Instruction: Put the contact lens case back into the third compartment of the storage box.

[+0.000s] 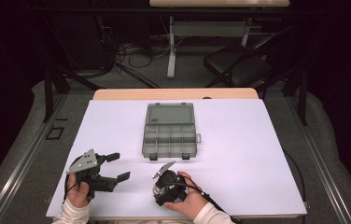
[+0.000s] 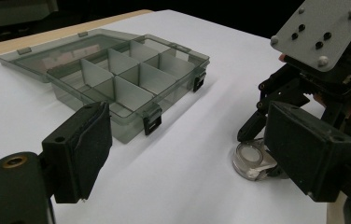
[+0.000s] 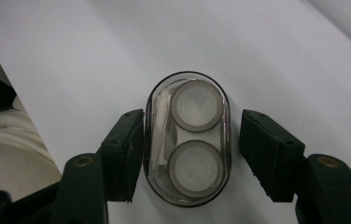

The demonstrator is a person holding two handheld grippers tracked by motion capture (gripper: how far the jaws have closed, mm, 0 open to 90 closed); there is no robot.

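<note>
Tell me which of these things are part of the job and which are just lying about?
Part of the job:
- clear oval case holding two round white-lidded pots, between the right gripper fingers
- open grey compartment box

Just about:
- left gripper, held open, holding nothing
- black chair behind the table
- floor cables

Clear oval case (image 3: 187,140) w/ white discs – smoky grey organiser box (image 1: 169,130), white sheet (image 1: 239,154), black gripper pads.

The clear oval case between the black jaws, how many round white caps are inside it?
2. In the clear oval case, one round cap sits at the far end, the other round cap at the near end, side by side.
</note>
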